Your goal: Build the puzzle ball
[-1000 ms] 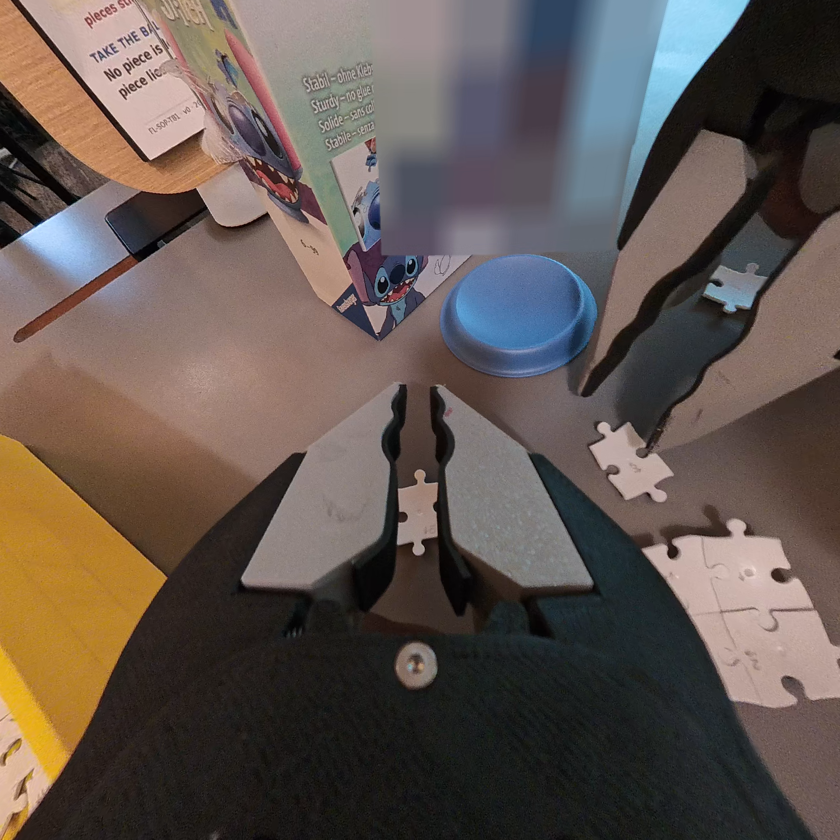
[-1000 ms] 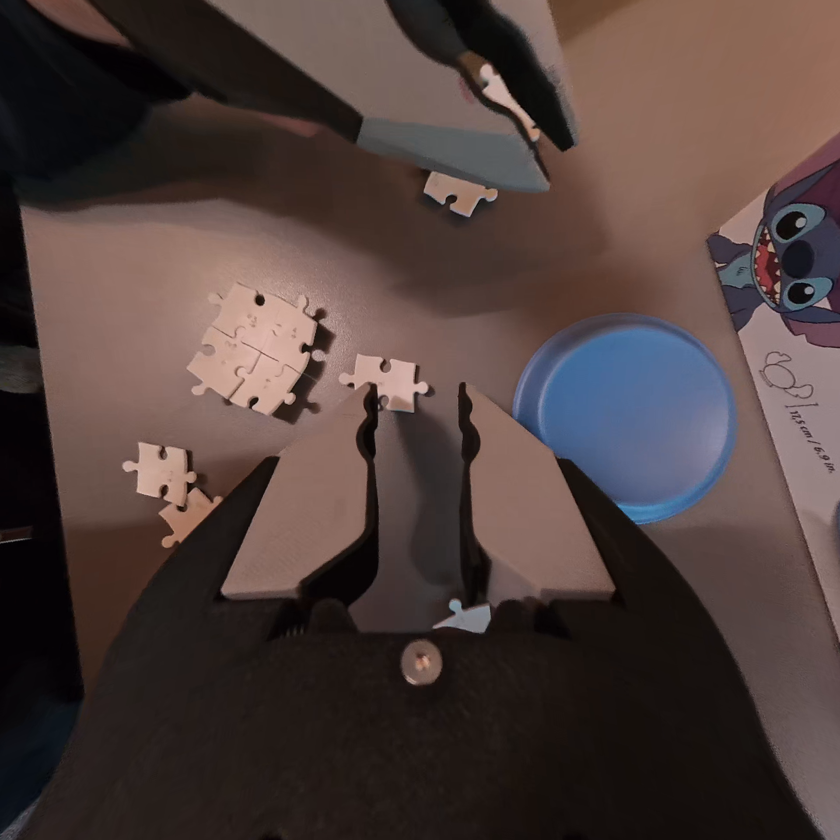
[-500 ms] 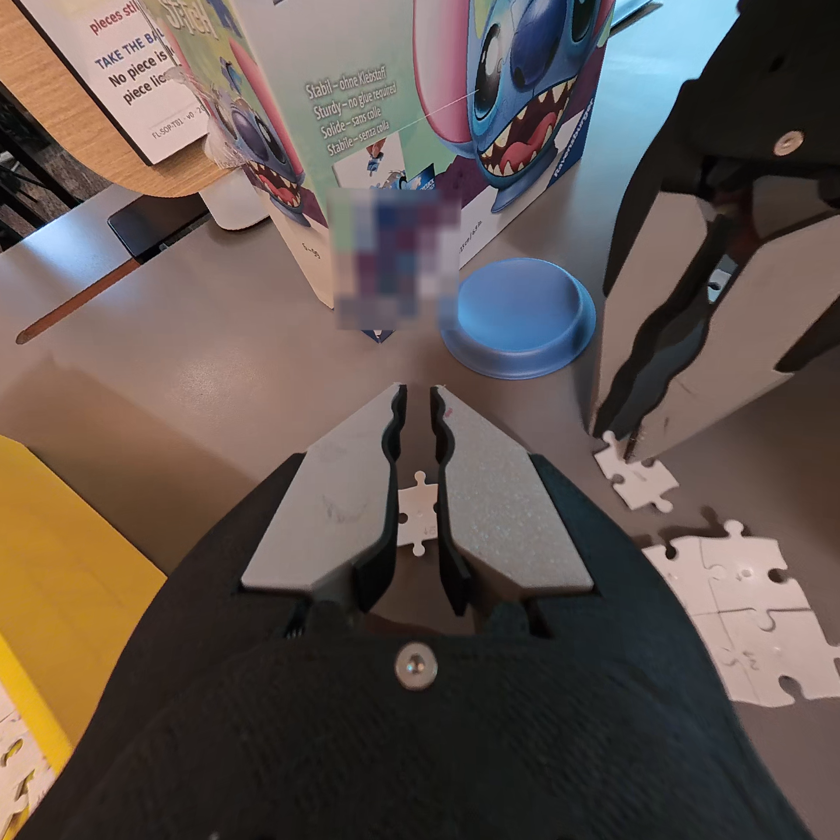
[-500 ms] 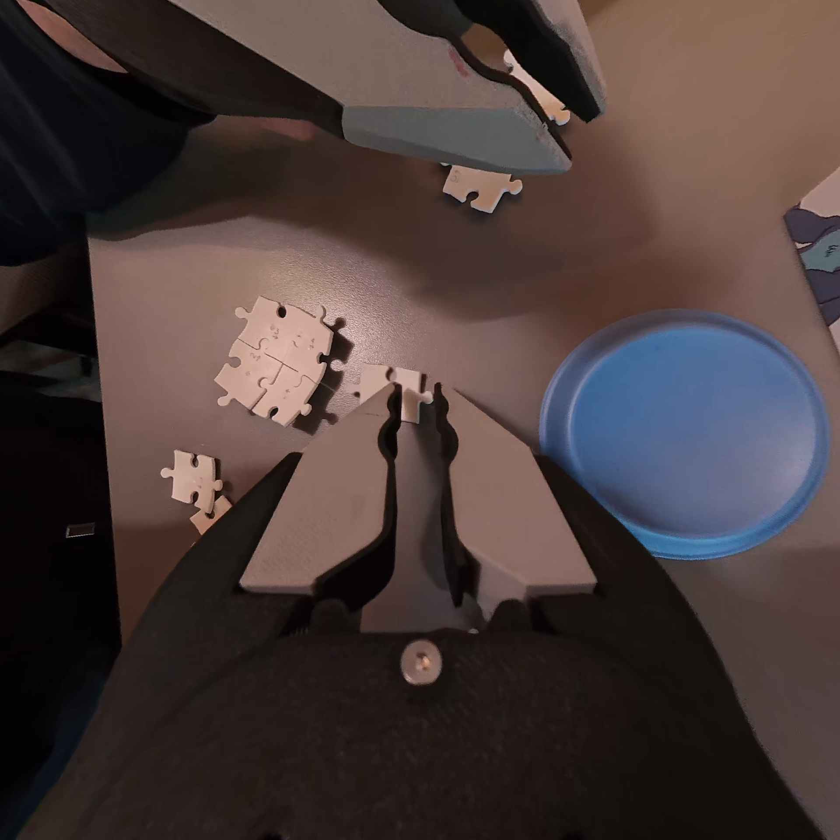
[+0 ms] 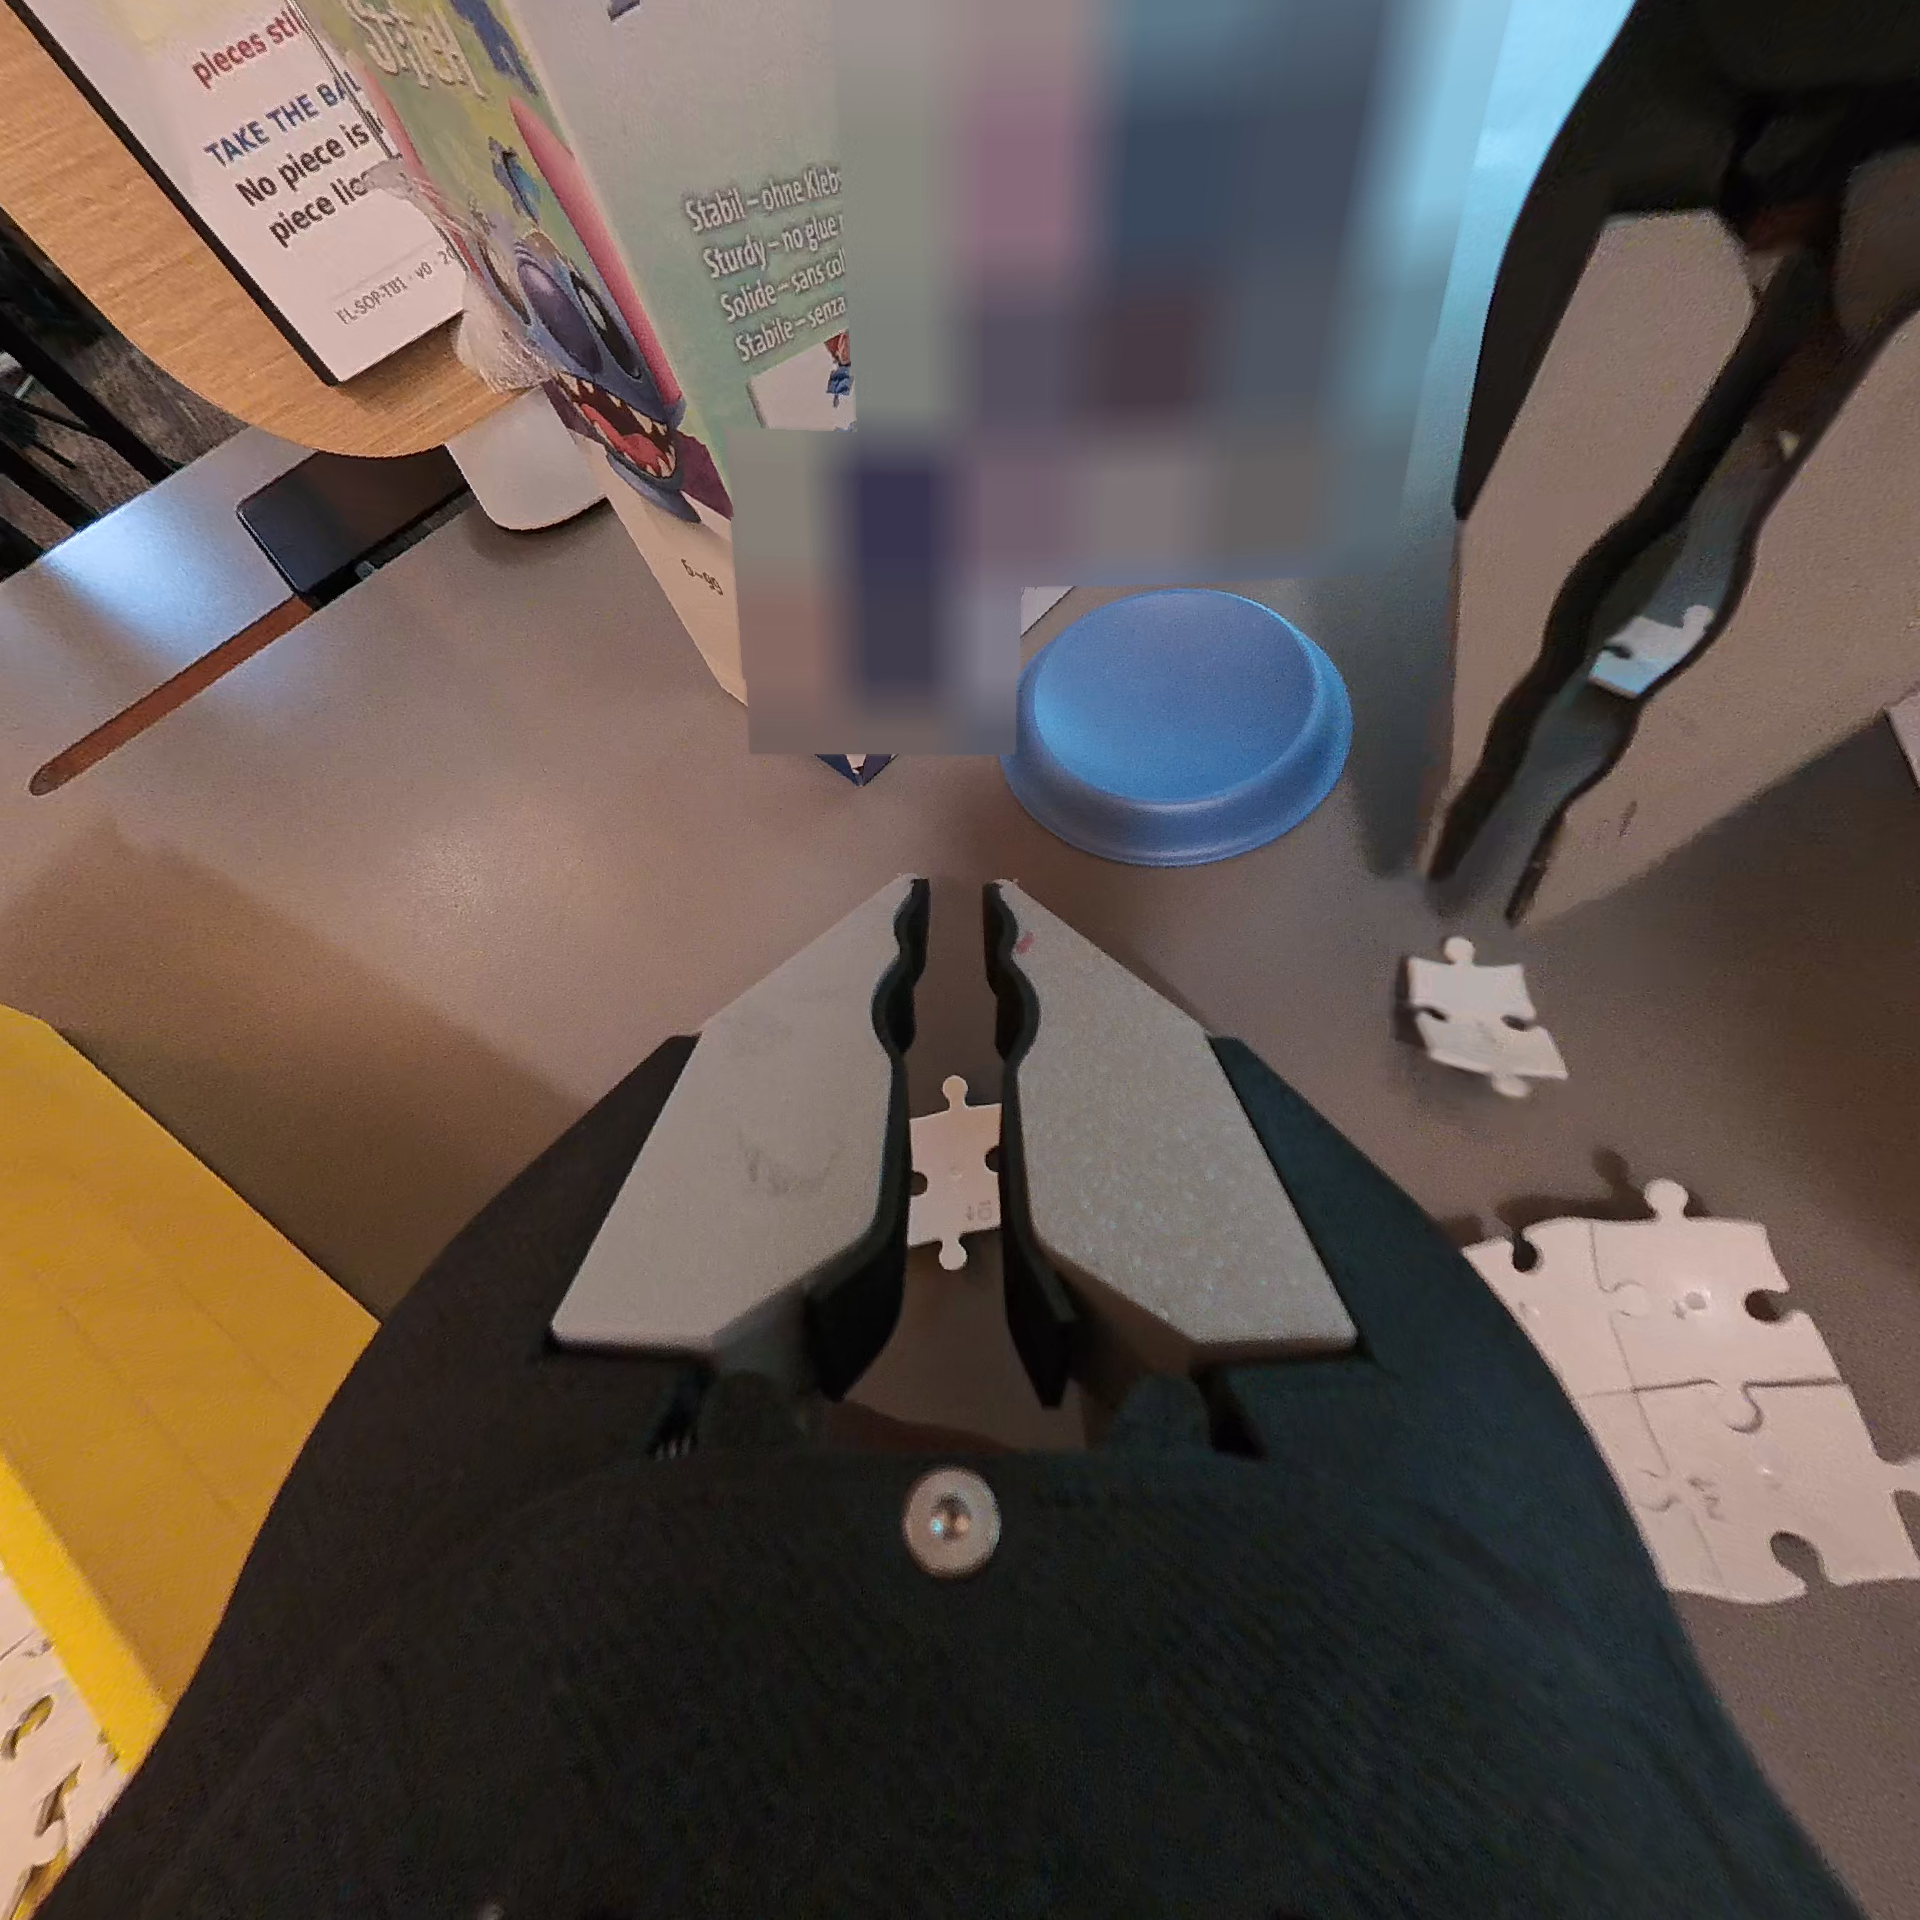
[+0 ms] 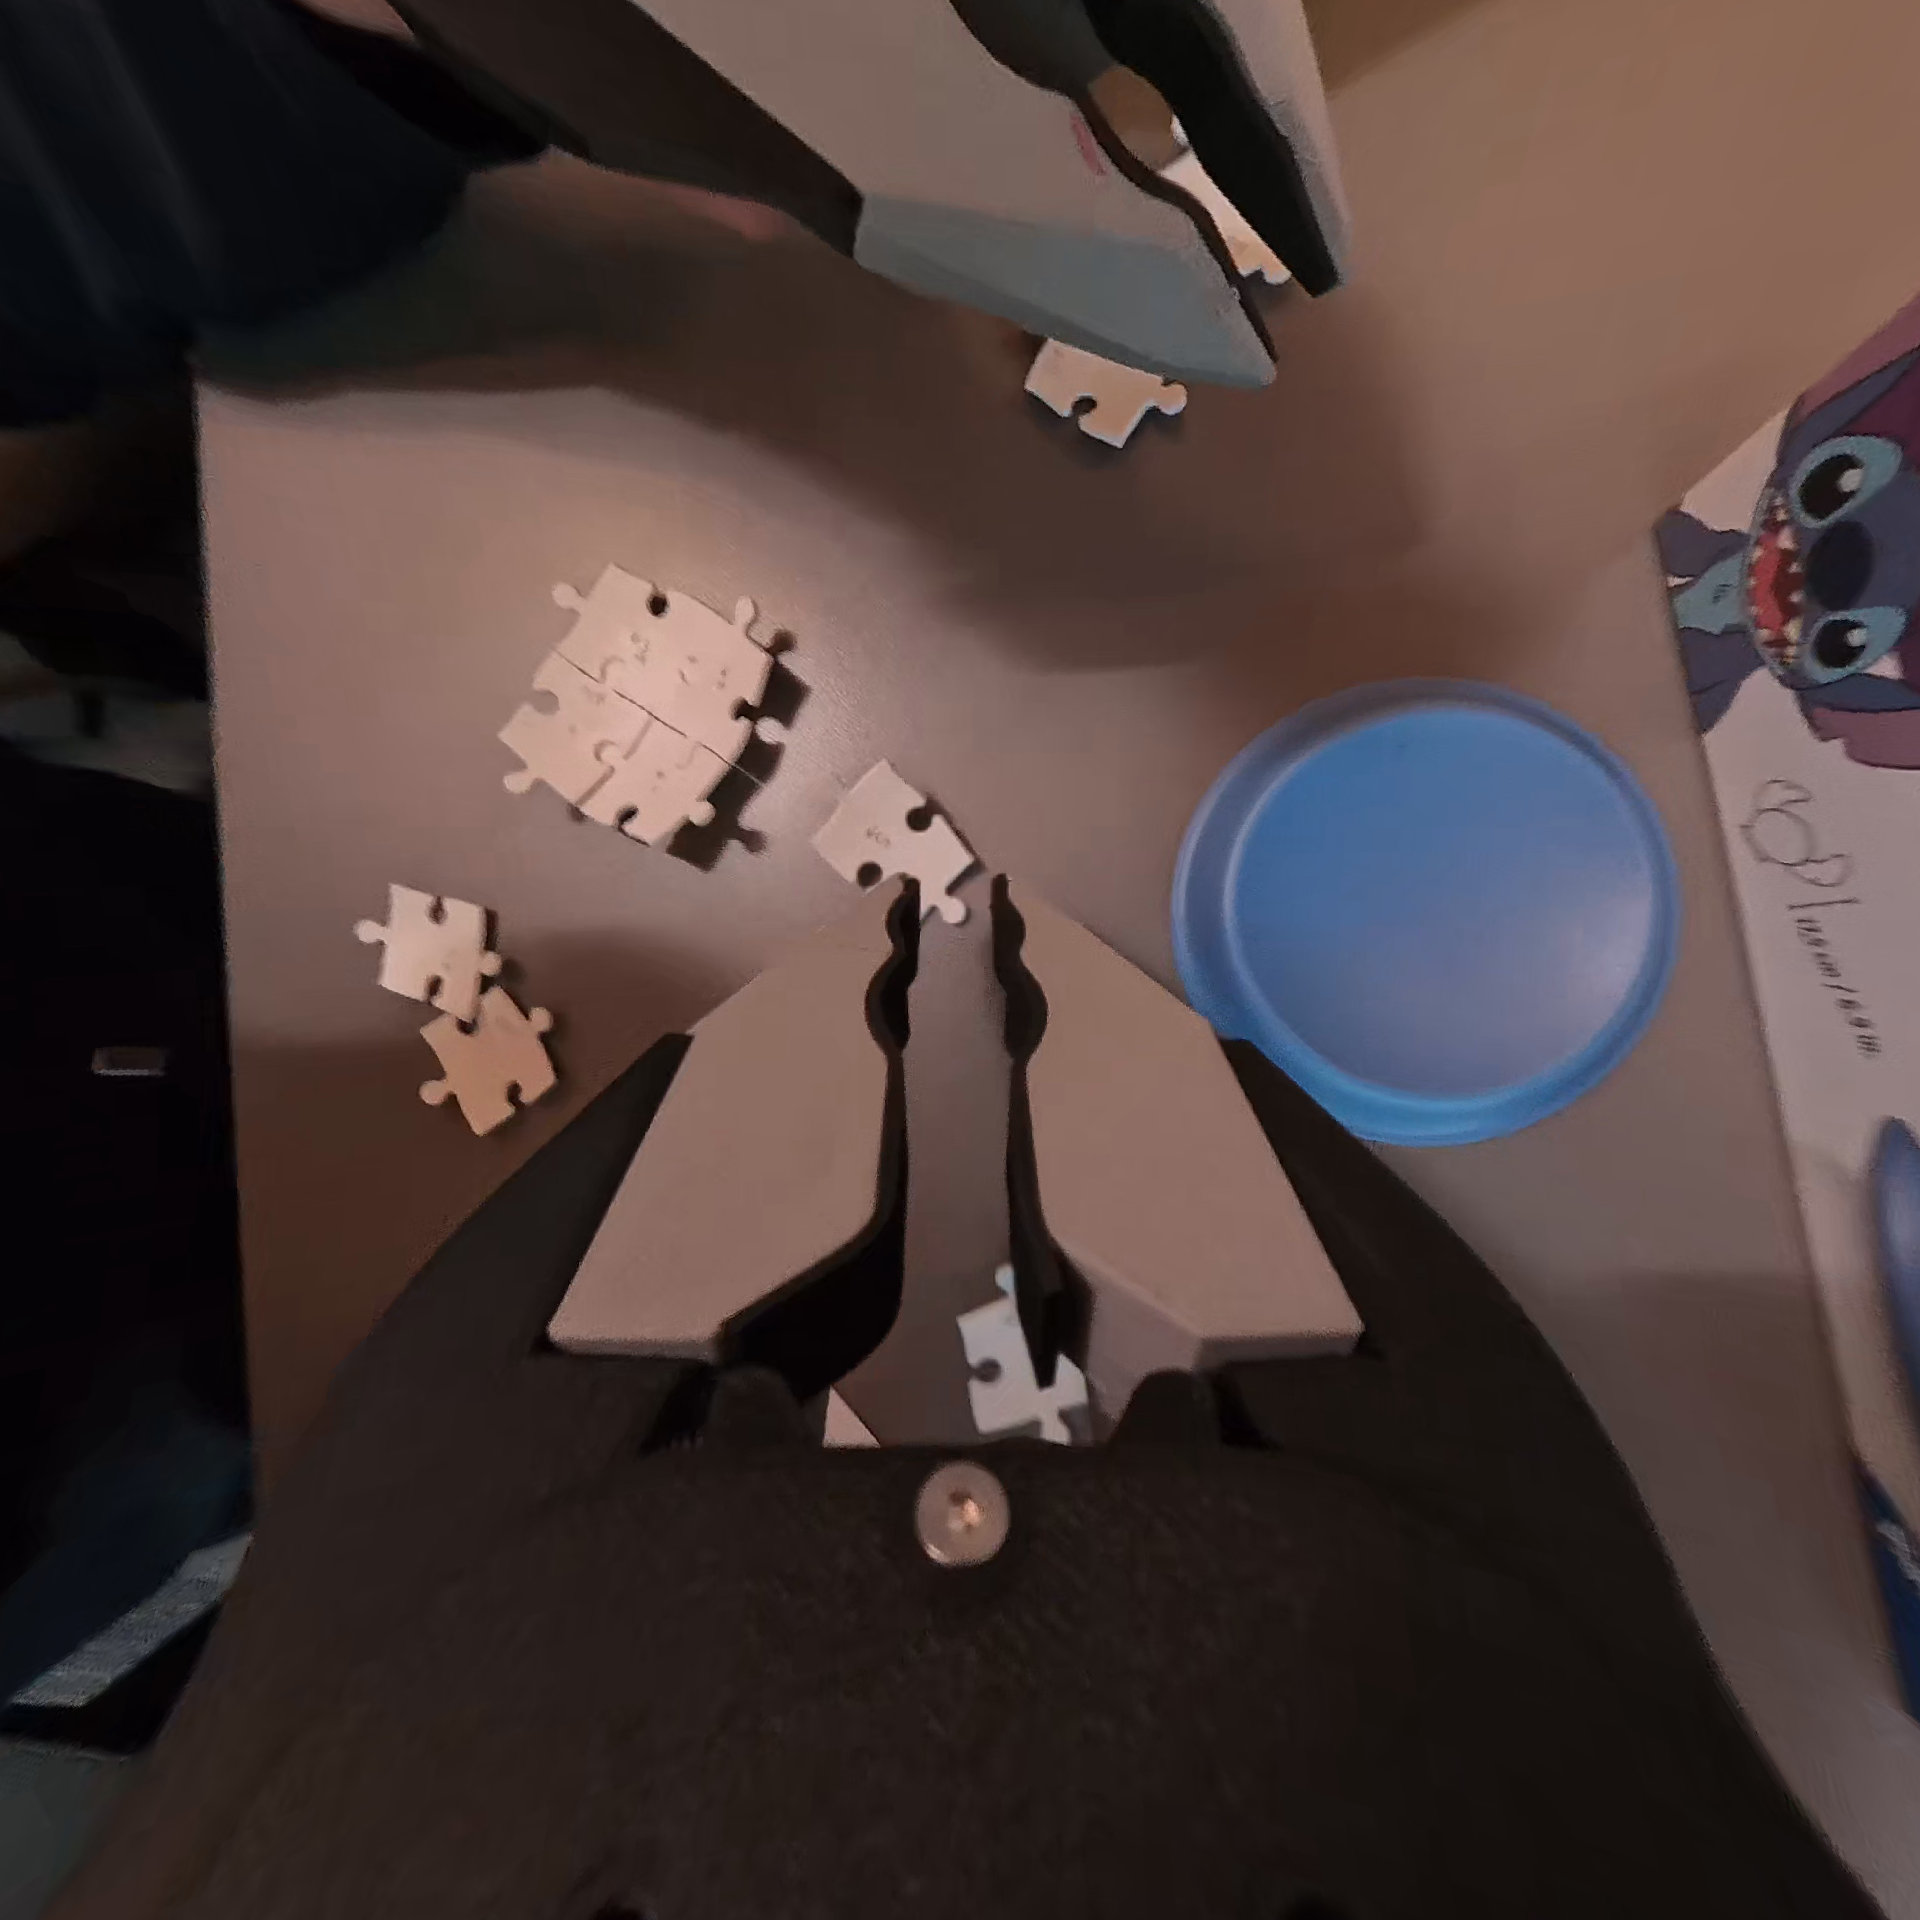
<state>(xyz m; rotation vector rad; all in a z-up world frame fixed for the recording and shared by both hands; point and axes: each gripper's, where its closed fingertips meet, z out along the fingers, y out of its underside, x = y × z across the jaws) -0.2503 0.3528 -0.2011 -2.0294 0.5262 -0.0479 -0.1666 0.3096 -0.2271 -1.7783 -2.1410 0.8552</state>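
Left gripper (image 5: 956, 894): jaws nearly together, clamped on held piece (image 5: 954, 1184) halfway along the fingers; raised over the table (image 5: 416, 883).
Held piece: white, blank side toward the camera, one knob pointing to 12 o'clock.
Right gripper (image 6: 956, 883): jaws with only a narrow gap, nothing between the tips; in left wrist view seen at 2 o'clock, tips pointing down, close to the table.
Deep piece (image 6: 1003, 1351): white, seen near the finger roots beside the right pad; gripped or lying on the table beneath, cannot tell.
Loose piece (image 6: 894, 847): flat on the table, just past the right gripper's tips at 11 o'clock; touching them or not, cannot tell.
Block (image 6: 649, 717): four joined pieces, blank side up, at 10 o'clock from the right tips, near the loose piece but apart.
Pair (image 6: 457, 997): two single pieces at 9 o'clock, one lapping over the other's edge.
Far piece (image 6: 1101, 400): on the table at 12 o'clock, under the left gripper.
Base (image 6: 1423, 914): blue, round, at 3 o'clock beside the right fingers.
Box (image 6: 1818, 623): printed, at 2 o'clock, beyond the base.
Tray (image 5: 125, 1299): yellow, at 8 o'clock in left wrist view.
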